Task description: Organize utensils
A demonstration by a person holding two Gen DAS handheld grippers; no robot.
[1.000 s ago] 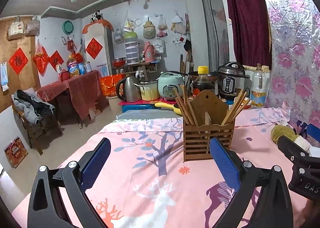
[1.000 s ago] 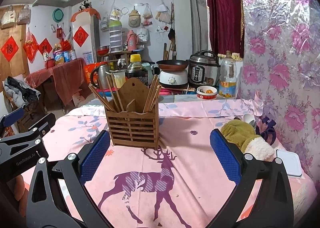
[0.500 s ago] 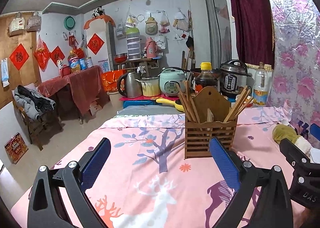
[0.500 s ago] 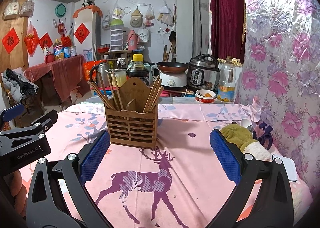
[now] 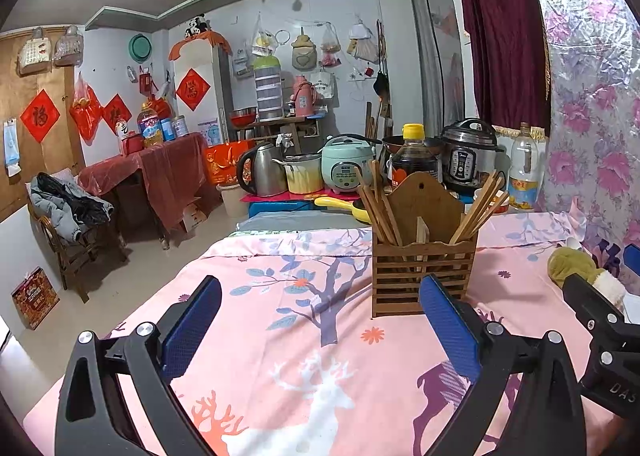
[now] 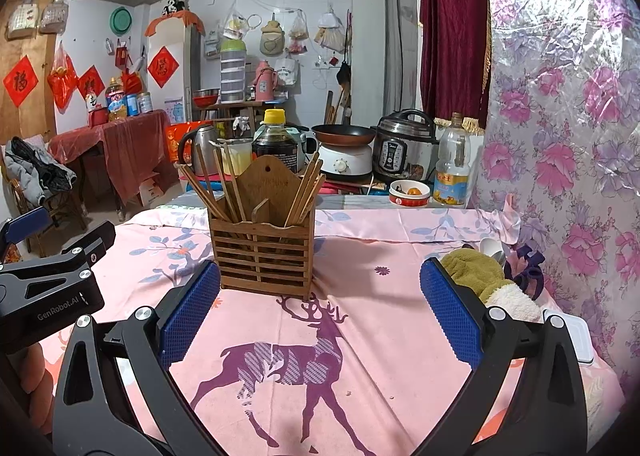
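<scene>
Ahead of my right claw I see a black-and-silver pressure cooker [image 6: 404,147]; a clear plastic oil bottle [image 6: 452,165] stands just right of it, with an olive plush toy [image 6: 476,272] nearer, beside the right finger.

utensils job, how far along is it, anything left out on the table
Looks mostly done: the chopsticks stand in both side compartments of the wooden holder, which sits upright on the pink tablecloth. Nothing is in hand: the left tool and right tool are both open and empty. Possibly left: what looks like a spoon by the plush toy.
</scene>
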